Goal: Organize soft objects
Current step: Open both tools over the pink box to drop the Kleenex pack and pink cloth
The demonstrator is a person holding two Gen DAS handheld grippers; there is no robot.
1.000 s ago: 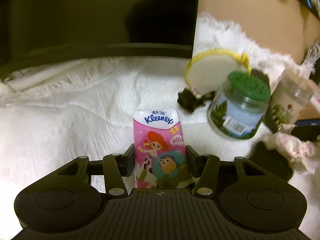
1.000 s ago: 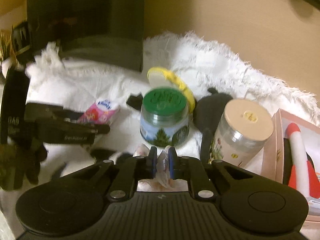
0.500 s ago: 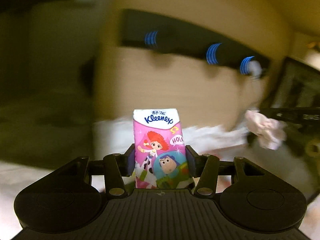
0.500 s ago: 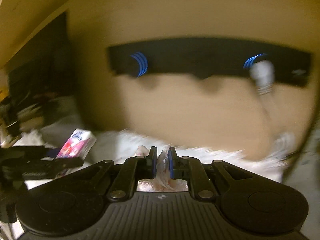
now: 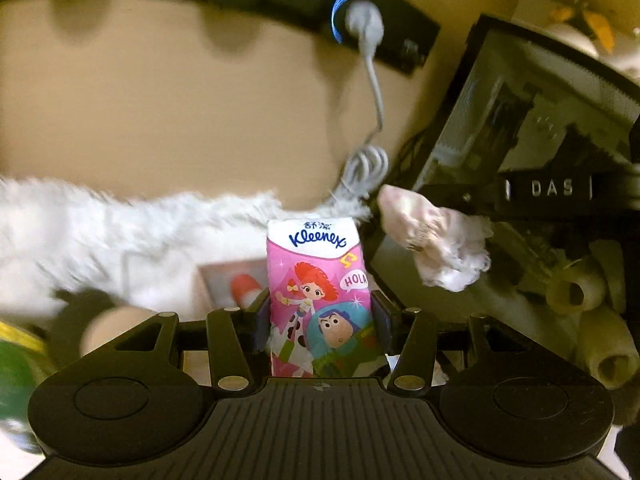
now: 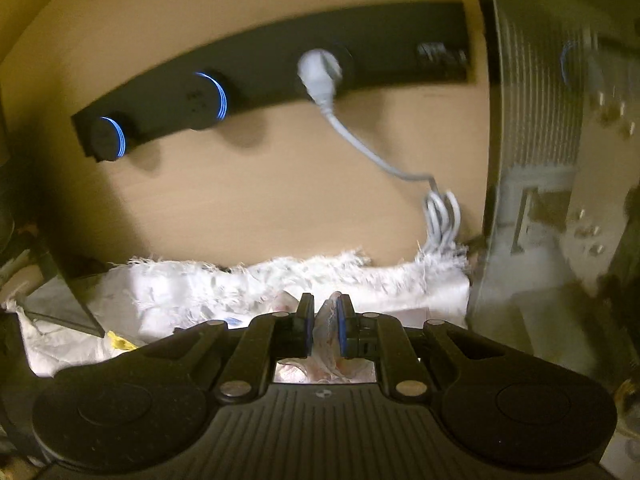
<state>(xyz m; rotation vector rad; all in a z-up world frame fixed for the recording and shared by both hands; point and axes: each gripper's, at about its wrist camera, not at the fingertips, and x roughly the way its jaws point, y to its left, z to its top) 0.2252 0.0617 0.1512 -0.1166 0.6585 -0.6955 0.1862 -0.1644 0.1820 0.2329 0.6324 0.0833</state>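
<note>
While both soft items are carried clear of the white cloth (image 6: 224,292), left gripper (image 5: 320,322) clamps the tissue pack (image 5: 320,300); right gripper (image 6: 323,326) pinches the pink fabric (image 5: 436,240), likely for sorting.

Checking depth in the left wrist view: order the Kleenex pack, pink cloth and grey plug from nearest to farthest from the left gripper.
1. Kleenex pack, clamped in the left gripper.
2. Pink cloth, ahead to the right.
3. Grey plug, high on the wall strip.
</note>
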